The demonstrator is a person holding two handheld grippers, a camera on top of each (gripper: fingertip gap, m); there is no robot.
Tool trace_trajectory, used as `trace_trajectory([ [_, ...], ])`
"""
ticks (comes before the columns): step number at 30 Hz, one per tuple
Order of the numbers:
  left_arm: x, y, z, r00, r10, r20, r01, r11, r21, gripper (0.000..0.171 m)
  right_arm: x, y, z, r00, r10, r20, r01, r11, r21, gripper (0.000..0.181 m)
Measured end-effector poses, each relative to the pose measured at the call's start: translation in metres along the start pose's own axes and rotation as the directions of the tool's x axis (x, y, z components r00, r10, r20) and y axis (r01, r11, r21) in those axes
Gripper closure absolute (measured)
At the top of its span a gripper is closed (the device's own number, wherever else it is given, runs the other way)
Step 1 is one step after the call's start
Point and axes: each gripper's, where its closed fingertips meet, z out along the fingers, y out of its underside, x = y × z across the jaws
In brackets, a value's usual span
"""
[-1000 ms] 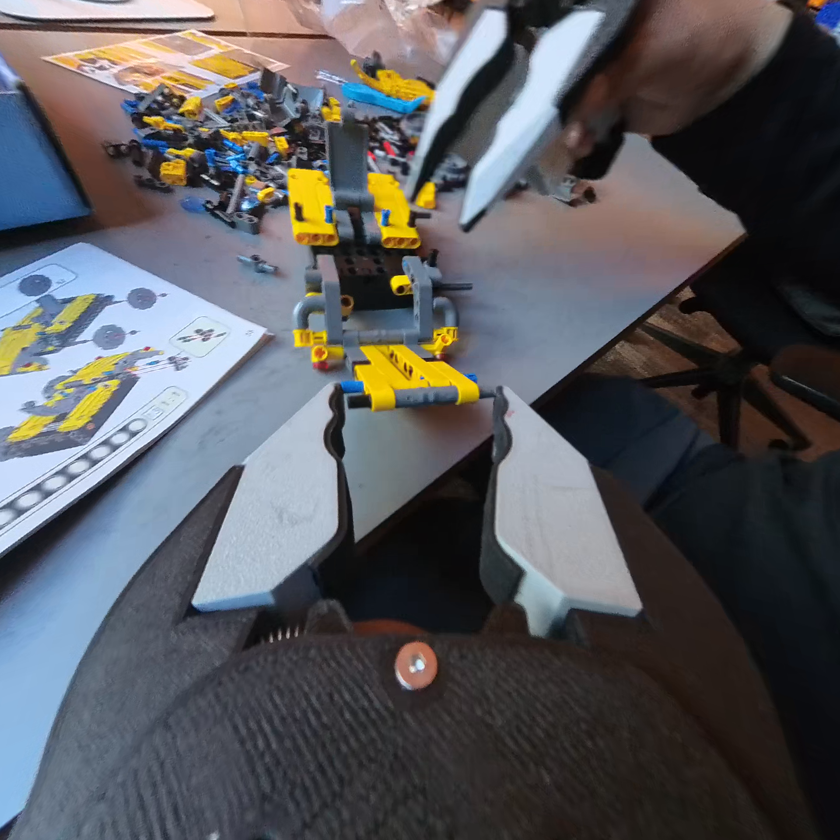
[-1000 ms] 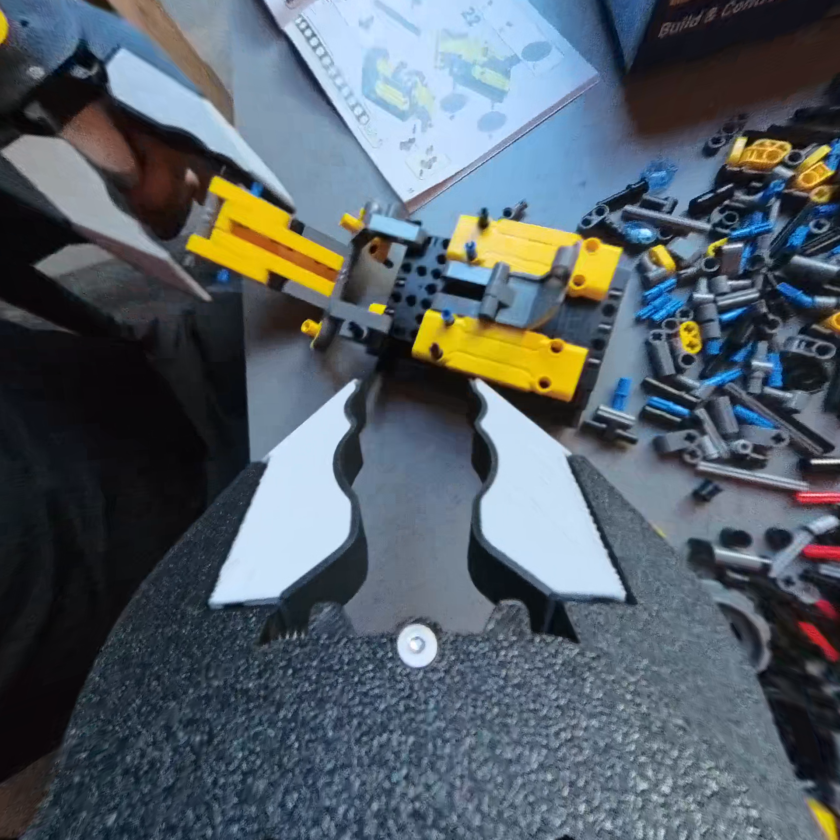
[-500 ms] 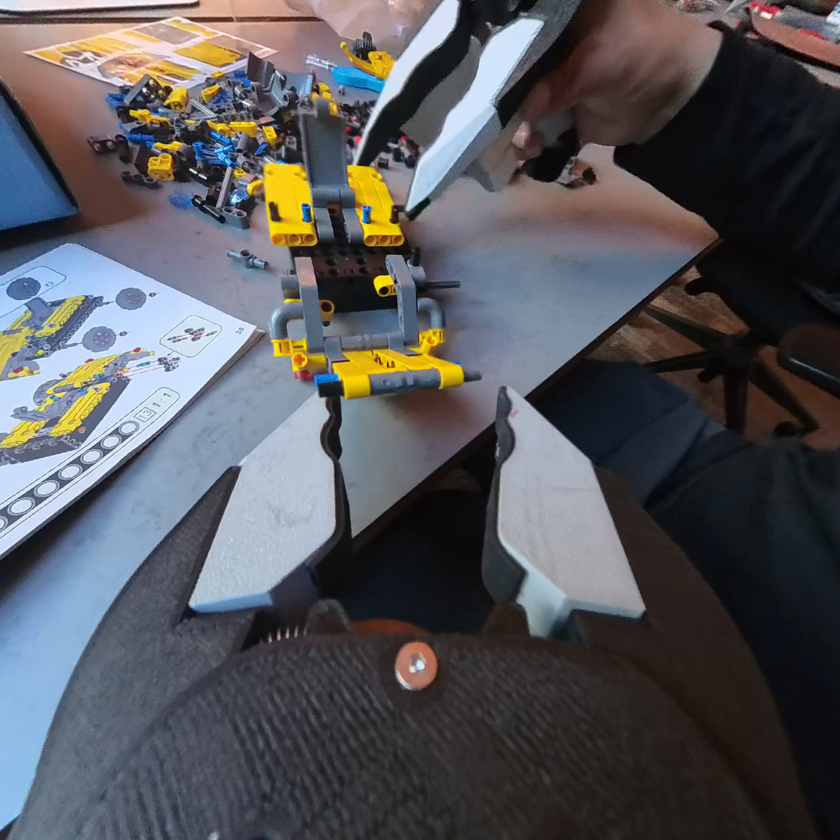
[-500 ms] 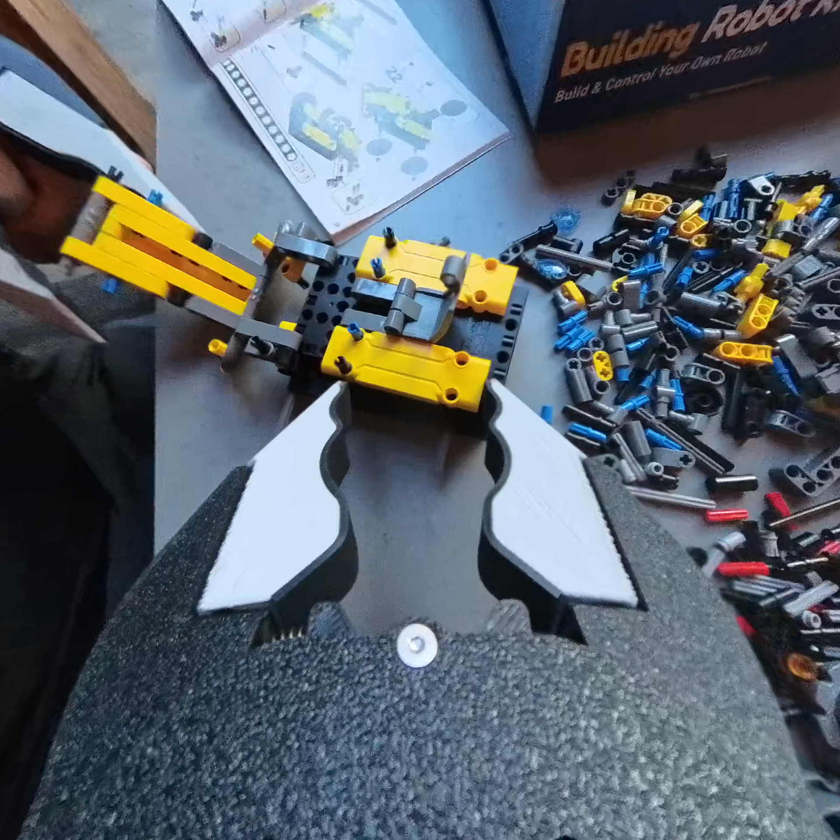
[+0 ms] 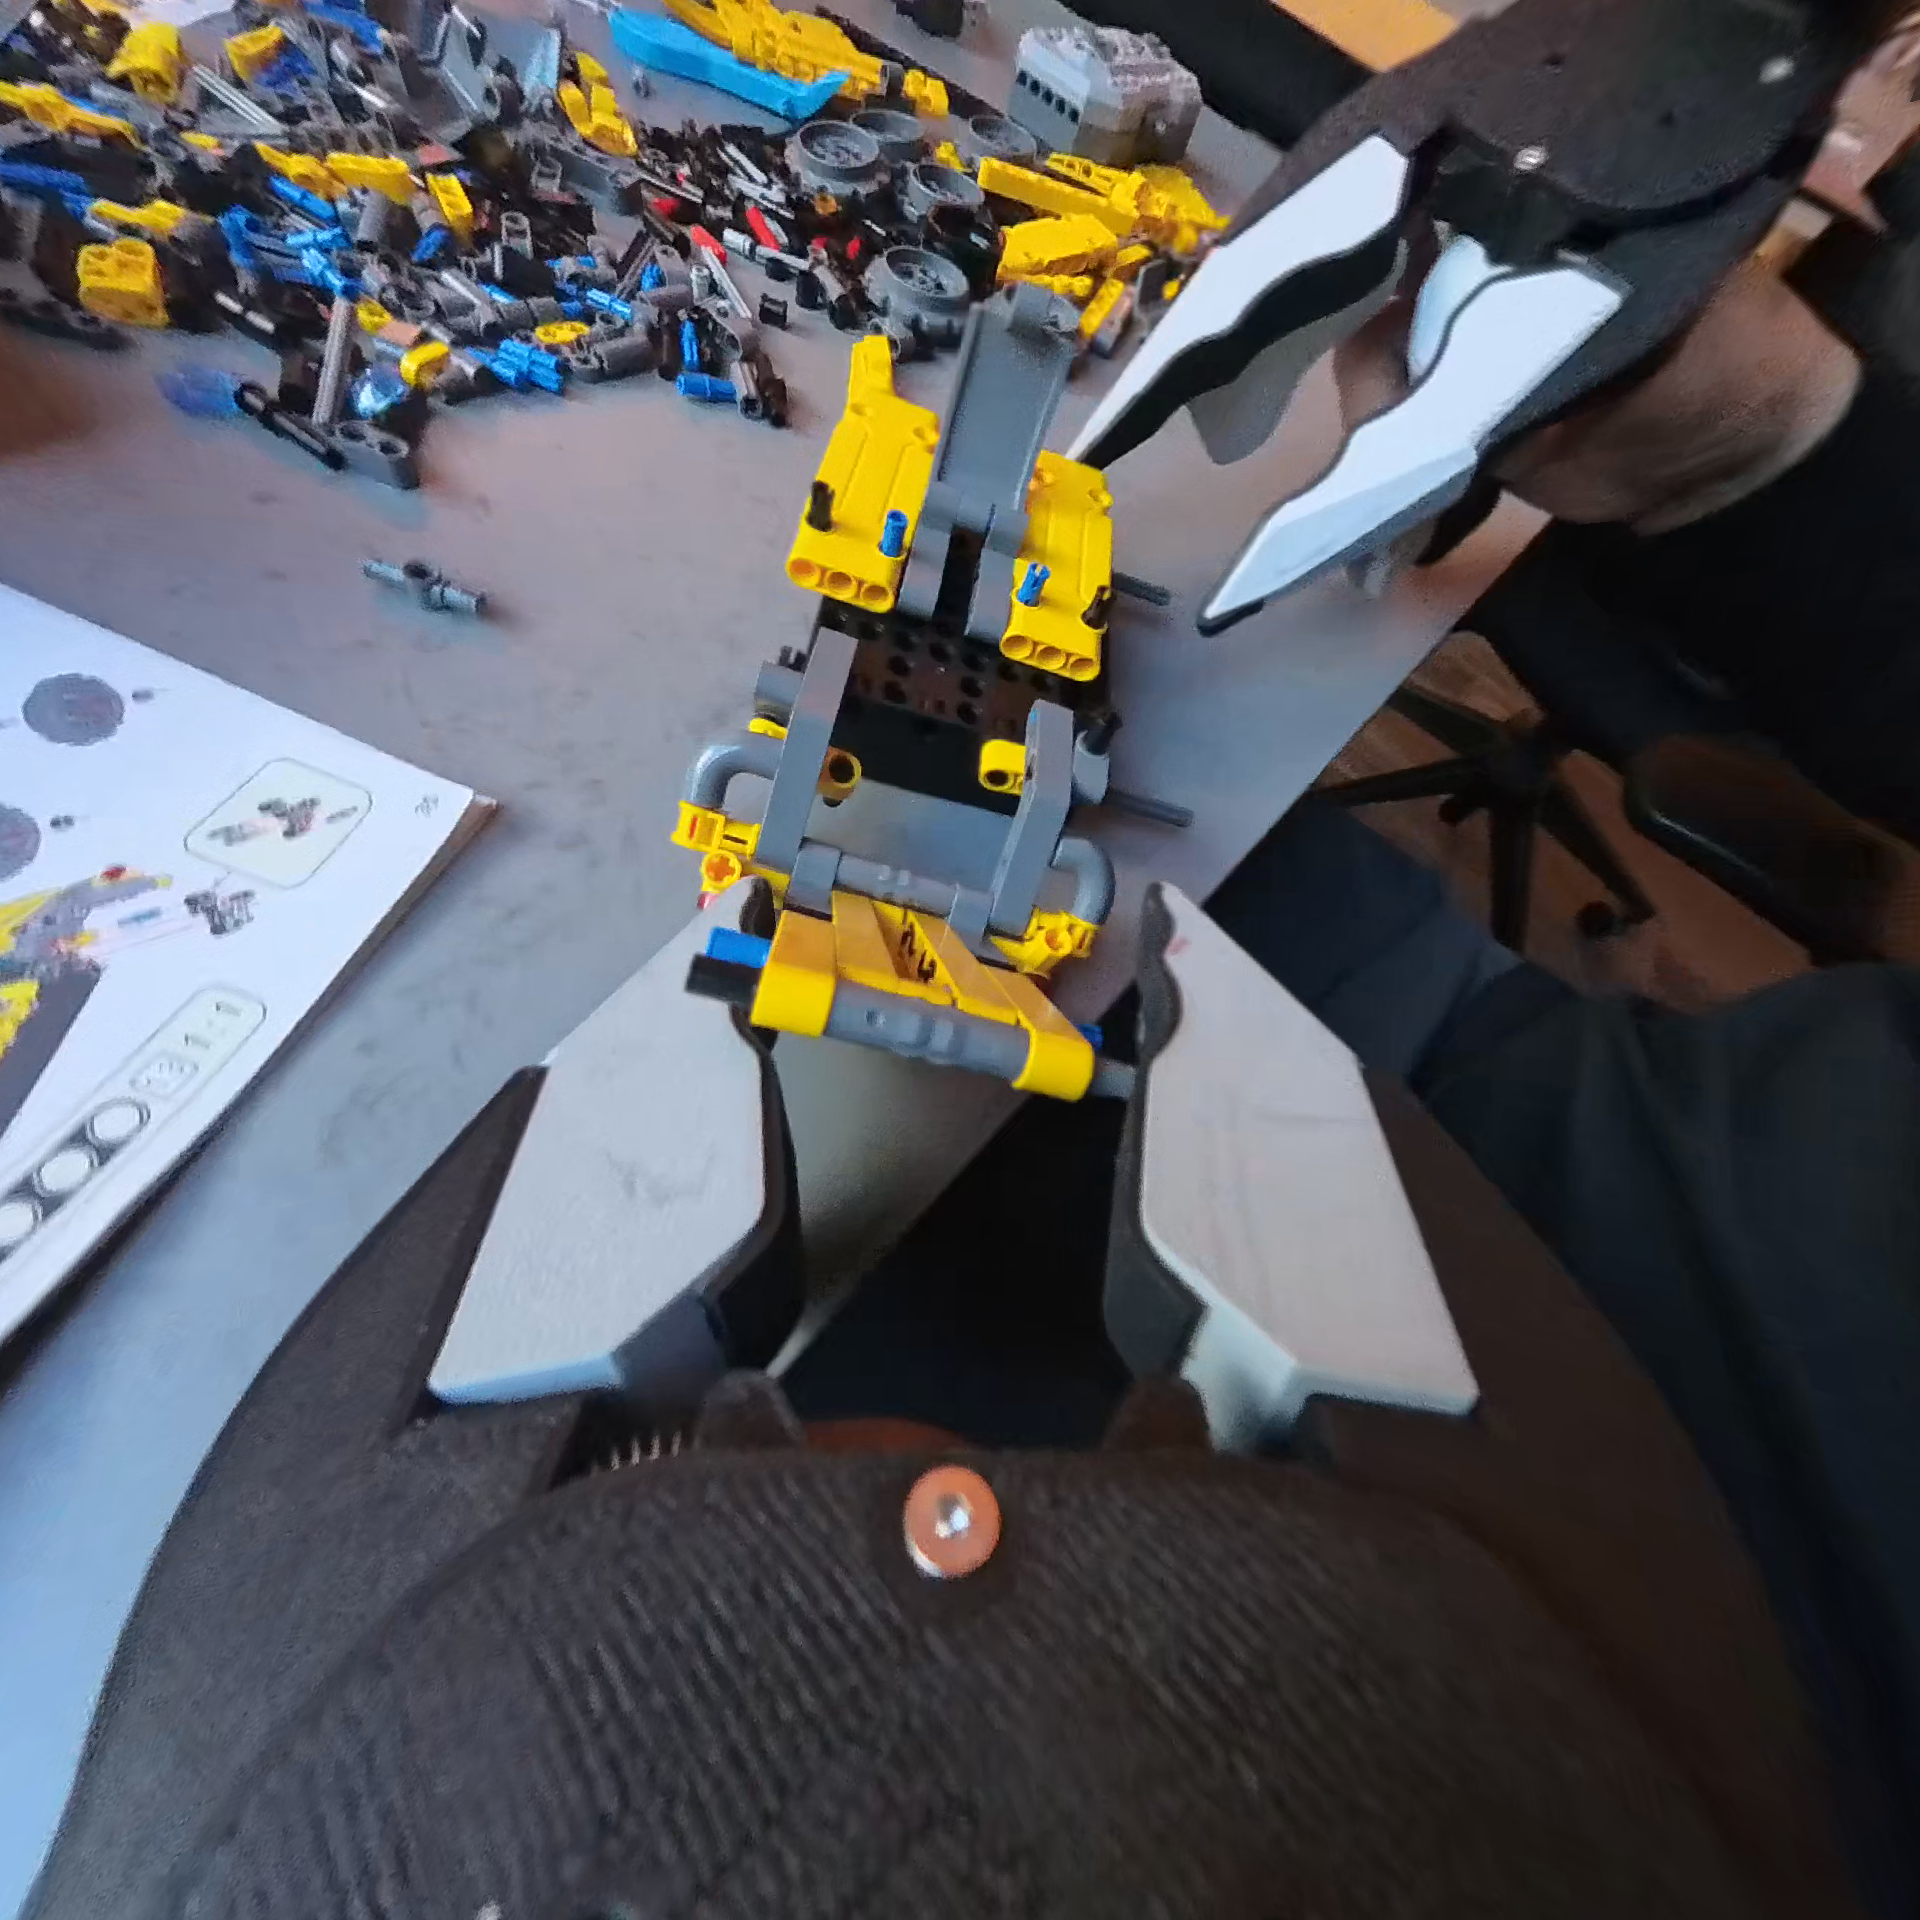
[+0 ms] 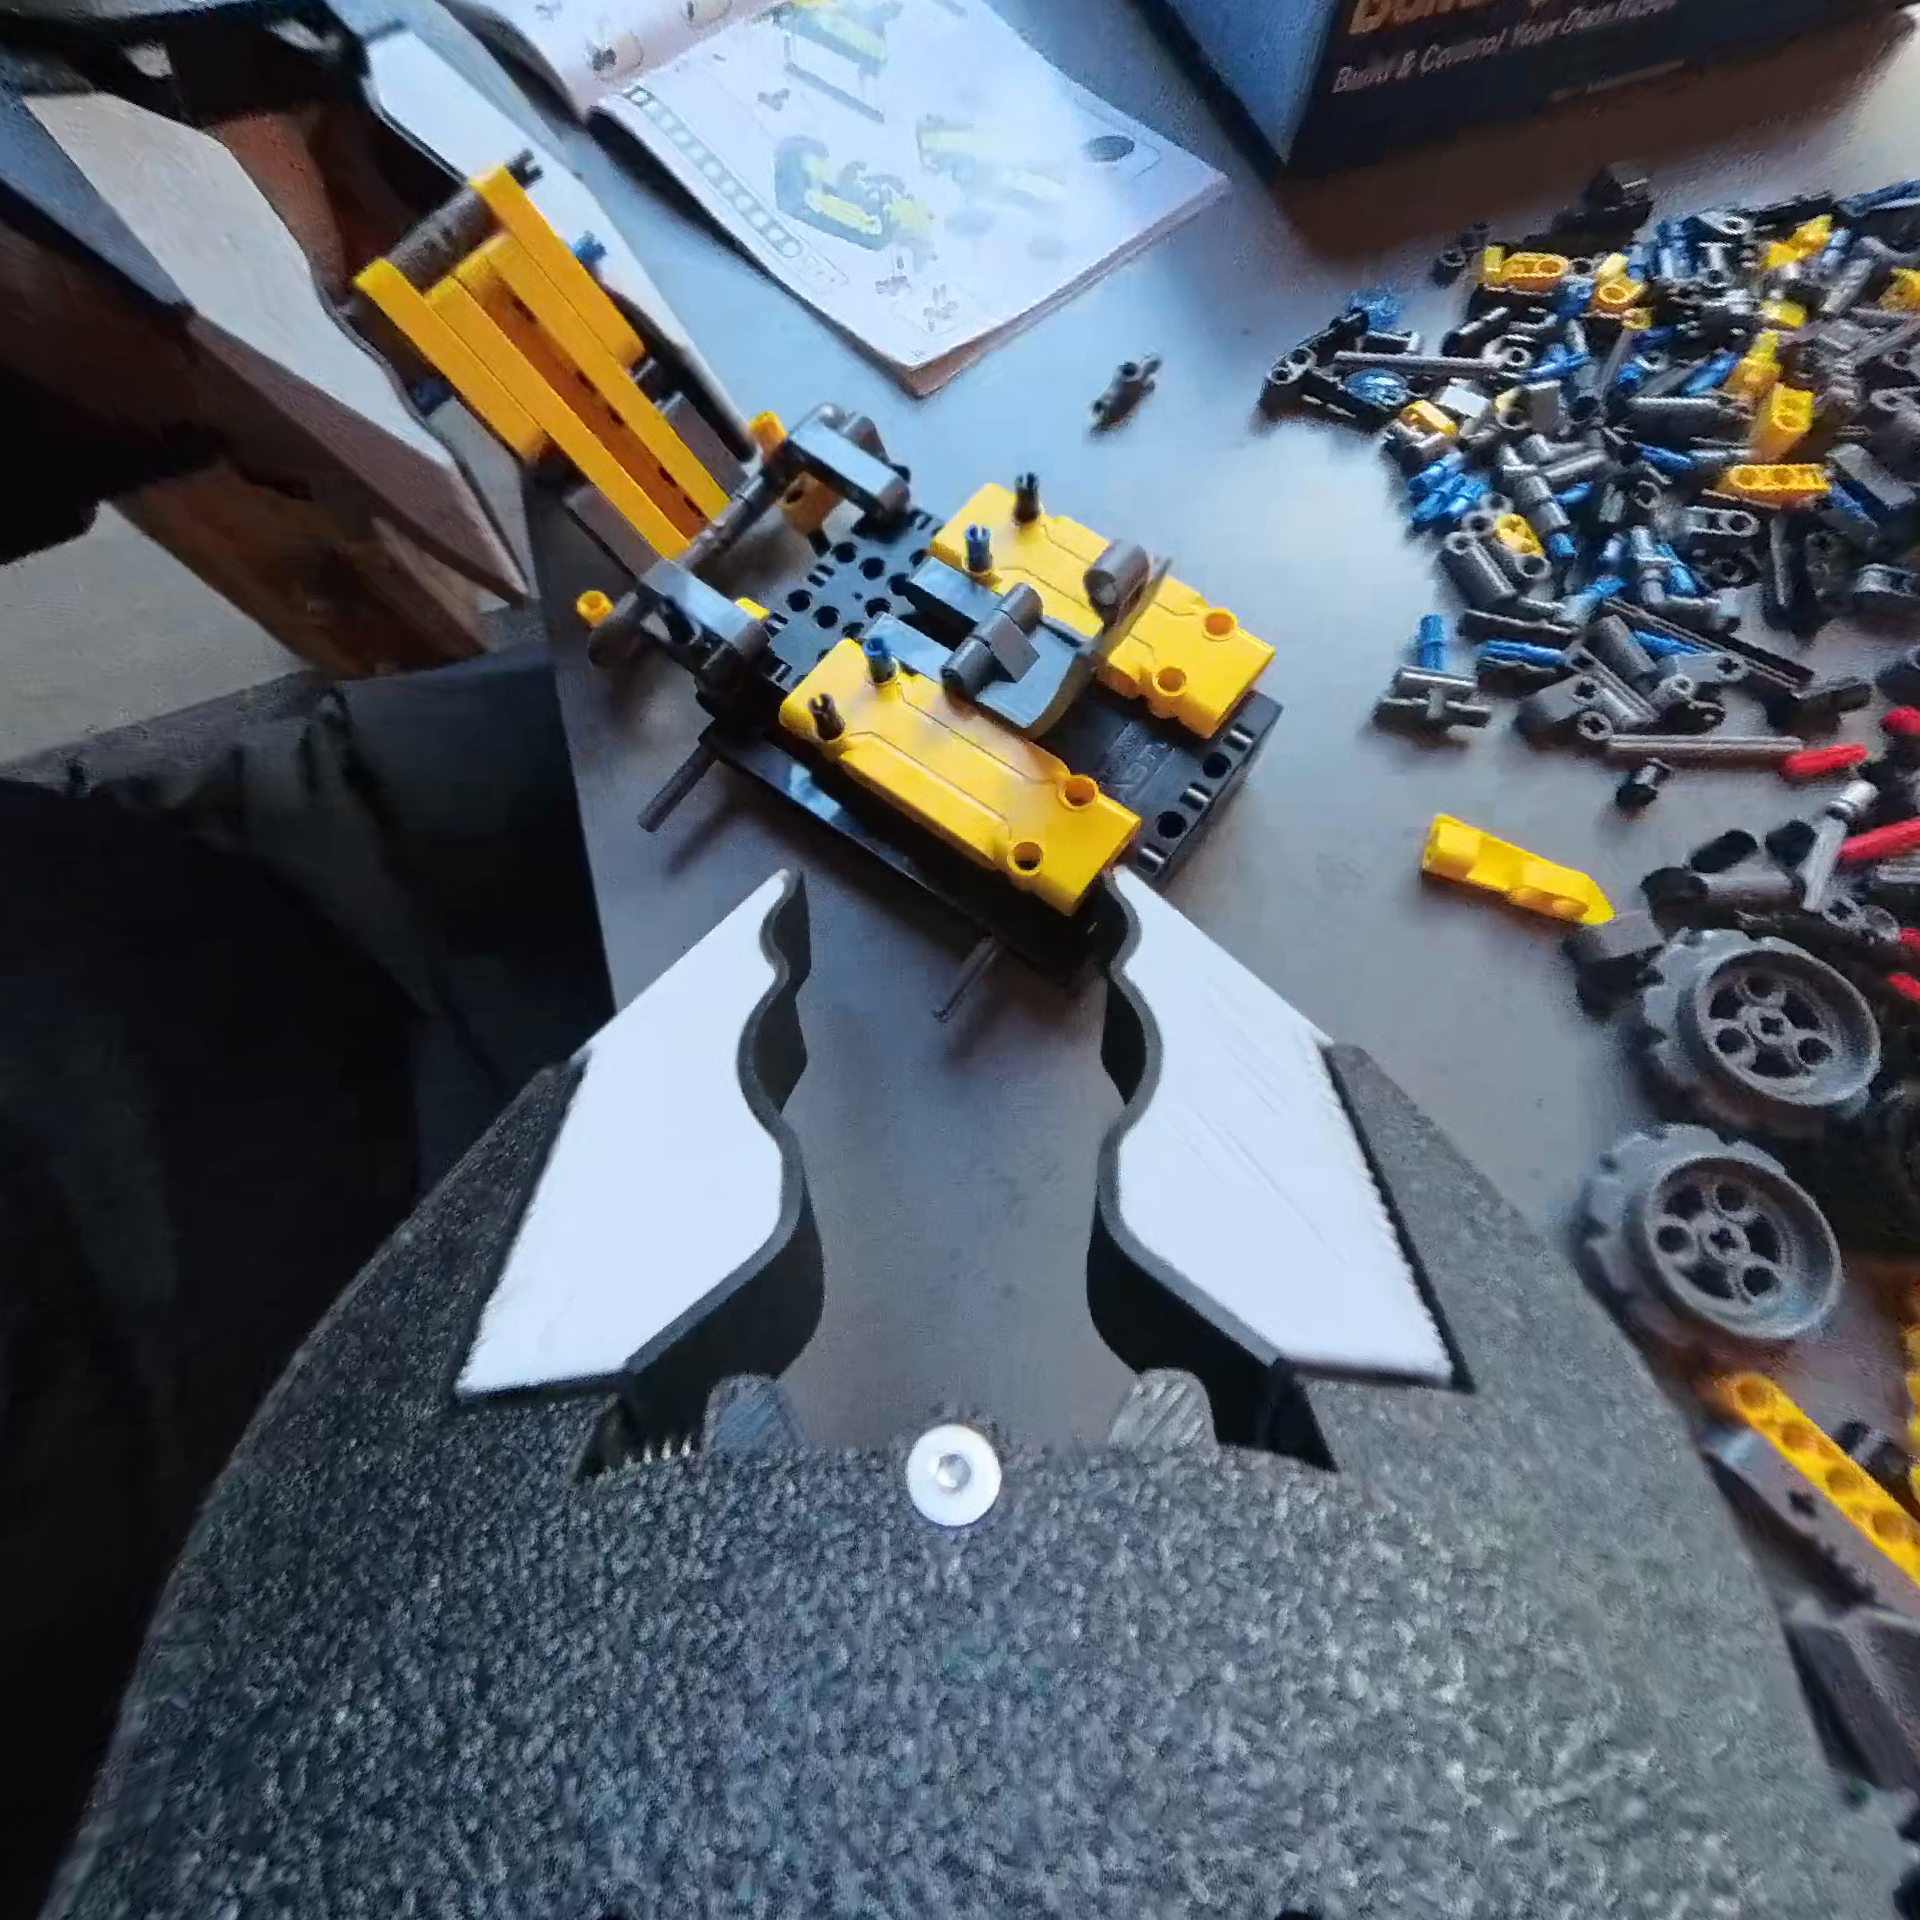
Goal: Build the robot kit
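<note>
A grey counter [image 5: 582,540] fills the upper left of the frame; at right, a black swivel chair's base [image 5: 1538,821] stands on brown wooden floor [image 5: 1704,935].

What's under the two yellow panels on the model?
A black perforated plate carries the yellow panels, lying on the grey table; thin black axles poke out sideways. The panels cover the plate's middle; its underside is hidden.

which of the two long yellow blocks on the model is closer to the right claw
The yellow block on the model's near edge, just ahead of the open right claw; the other yellow block sits beyond the grey centre piece.
</note>
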Motion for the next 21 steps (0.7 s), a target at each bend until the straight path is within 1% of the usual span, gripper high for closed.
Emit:
trace_trajectory([
  [3, -0.009, -0.010, 0.009, 0.999, 0.006, 0.034, -0.005, 1.000, -0.029, 0.105, 0.016, 0.003, -0.012, 0.992, 0.017, -0.123, -0.009, 0.998, 0.064, 0.128],
  [5, -0.013, -0.016, 0.008, 0.997, 0.036, 0.062, -0.034, 0.999, -0.028, 0.094, 0.023, 0.000, -0.020, 0.982, 0.043, -0.184, -0.019, 0.991, 0.129, 0.129],
  [6, -0.013, -0.015, 0.005, 0.996, 0.058, 0.061, -0.056, 0.998, -0.037, 0.080, 0.021, -0.006, -0.025, 0.980, 0.049, -0.191, -0.015, 0.984, 0.175, 0.127],
  [8, -0.019, -0.007, -0.006, 0.992, 0.075, 0.100, -0.069, 0.996, -0.064, 0.067, 0.012, -0.019, -0.036, 0.982, 0.023, -0.190, 0.029, 0.964, 0.263, 0.126],
  [9, -0.022, -0.003, -0.014, 0.990, 0.067, 0.125, -0.060, 0.996, -0.063, 0.062, 0.009, -0.022, -0.040, 0.981, 0.010, -0.192, 0.043, 0.961, 0.273, 0.126],
  [10, -0.024, 0.000, -0.023, 0.987, 0.053, 0.148, -0.047, 0.998, -0.045, 0.061, 0.007, -0.023, -0.042, 0.981, 0.001, -0.193, 0.053, 0.961, 0.271, 0.124],
  [14, -0.010, 0.001, -0.053, 0.981, 0.011, 0.193, -0.034, 0.993, 0.114, 0.070, 0.008, -0.018, -0.040, 0.971, -0.053, -0.235, 0.120, 0.953, 0.278, 0.122],
  [15, 0.002, 0.001, -0.055, 0.984, 0.025, 0.175, -0.050, 0.989, 0.140, 0.082, 0.004, -0.019, -0.040, 0.972, -0.068, -0.226, 0.132, 0.951, 0.280, 0.121],
  [17, 0.036, -0.002, -0.050, 0.995, 0.062, 0.079, -0.077, 0.977, 0.198, 0.097, 0.001, -0.021, -0.043, 0.964, -0.102, -0.244, 0.175, 0.938, 0.300, 0.125],
  [19, 0.059, -0.007, -0.040, 0.993, 0.103, 0.052, -0.113, 0.960, 0.256, 0.086, 0.001, -0.021, -0.043, 0.962, -0.105, -0.250, 0.182, 0.934, 0.307, 0.126],
  [21, 0.088, -0.008, -0.029, 0.984, 0.174, -0.035, -0.158, 0.948, 0.275, 0.090, 0.002, -0.021, -0.041, 0.964, -0.126, -0.236, 0.197, 0.930, 0.310, 0.127],
])
